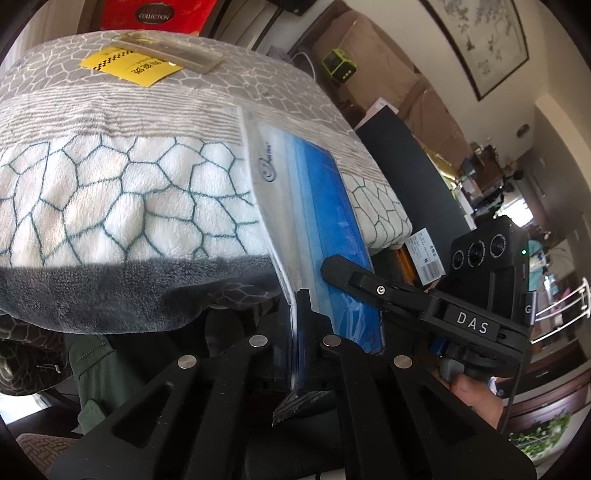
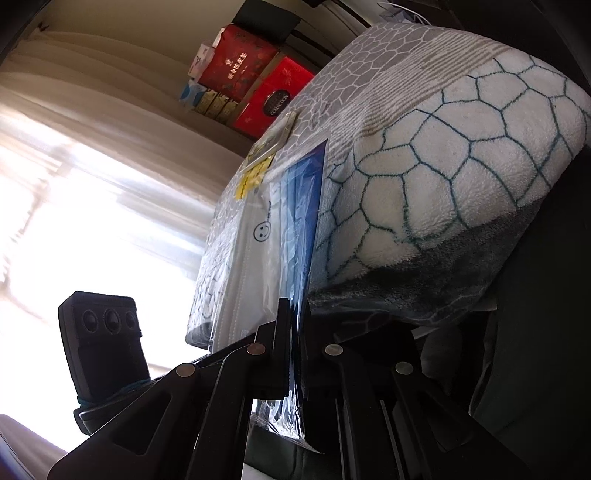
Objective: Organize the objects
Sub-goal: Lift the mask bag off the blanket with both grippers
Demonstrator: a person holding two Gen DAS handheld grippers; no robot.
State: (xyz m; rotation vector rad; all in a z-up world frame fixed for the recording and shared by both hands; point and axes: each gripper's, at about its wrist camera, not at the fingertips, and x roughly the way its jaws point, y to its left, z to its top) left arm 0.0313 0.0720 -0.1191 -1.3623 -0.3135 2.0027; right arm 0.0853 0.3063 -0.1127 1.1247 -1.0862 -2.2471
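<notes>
A clear plastic pack of blue and white face masks lies partly on the blanket-covered table and sticks out over its near edge. My left gripper is shut on the pack's near edge. My right gripper is shut on the same pack from the other side; it shows in the left wrist view gripping the blue side. A yellow carded packet lies farther back on the blanket, also seen in the right wrist view.
Red gift boxes stand behind the table, one showing in the left view. A black board leans at the right of the table. A bright window is on the left.
</notes>
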